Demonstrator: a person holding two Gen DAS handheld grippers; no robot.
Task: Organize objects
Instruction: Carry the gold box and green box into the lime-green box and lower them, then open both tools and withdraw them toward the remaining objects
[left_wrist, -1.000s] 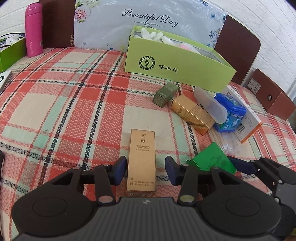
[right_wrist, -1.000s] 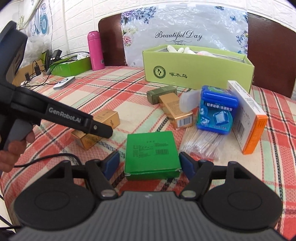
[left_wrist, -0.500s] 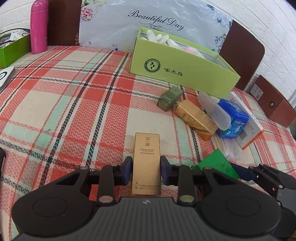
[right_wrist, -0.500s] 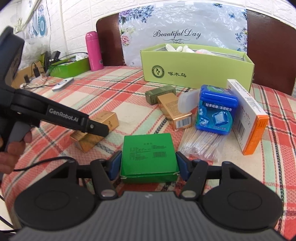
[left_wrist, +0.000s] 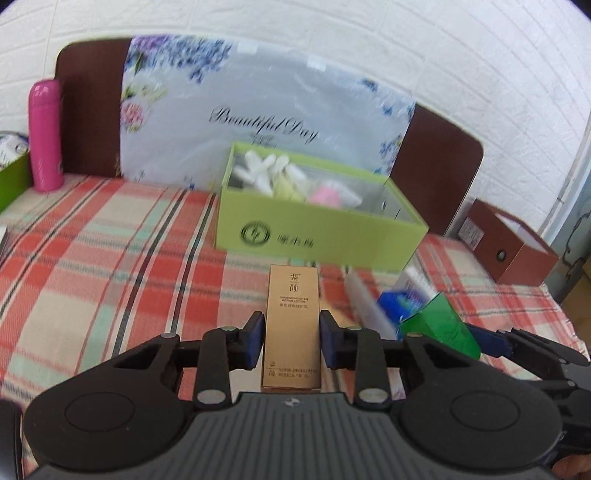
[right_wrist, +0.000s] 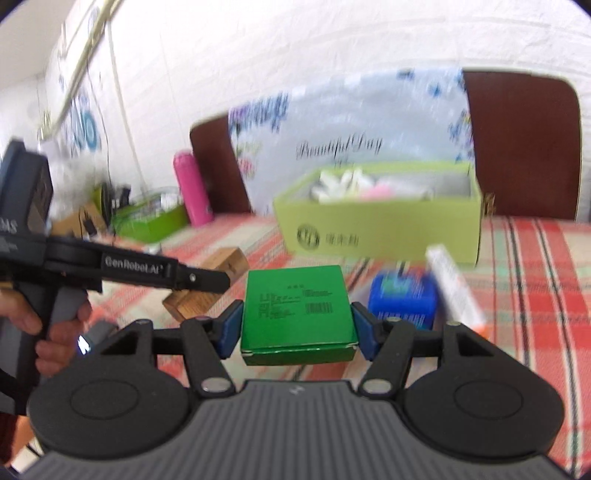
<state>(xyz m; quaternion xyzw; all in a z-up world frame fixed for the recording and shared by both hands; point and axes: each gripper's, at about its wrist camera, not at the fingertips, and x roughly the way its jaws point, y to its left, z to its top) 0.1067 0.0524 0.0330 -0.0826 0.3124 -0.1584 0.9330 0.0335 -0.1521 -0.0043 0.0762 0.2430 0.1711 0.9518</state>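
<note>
My left gripper (left_wrist: 290, 338) is shut on a tall gold carton (left_wrist: 291, 325), held off the plaid tablecloth (left_wrist: 110, 258) and pointing at the open lime-green box (left_wrist: 317, 232), which holds several pale items. My right gripper (right_wrist: 297, 330) is shut on a flat green box (right_wrist: 297, 306), also raised above the table. In the left wrist view that green box (left_wrist: 439, 325) shows at the right with the right gripper's blue pads beside it. In the right wrist view the left gripper's black arm (right_wrist: 147, 273) crosses at the left with the gold carton (right_wrist: 207, 280) in it, and a hand (right_wrist: 55, 332) grips the handle.
A blue gum tub (right_wrist: 402, 302), a white-and-orange carton (right_wrist: 454, 288) and a white case (left_wrist: 365, 299) lie in front of the lime-green box (right_wrist: 380, 225). At the back left stand a pink bottle (left_wrist: 46, 136) and a green tray (right_wrist: 151, 221). A floral bag (left_wrist: 266, 122) and brown chair backs (right_wrist: 524, 144) stand behind.
Both grippers closed on their boxes, the left on the gold carton and the right on the green box, then lifted them off the tablecloth and tilted up toward the lime-green box.
</note>
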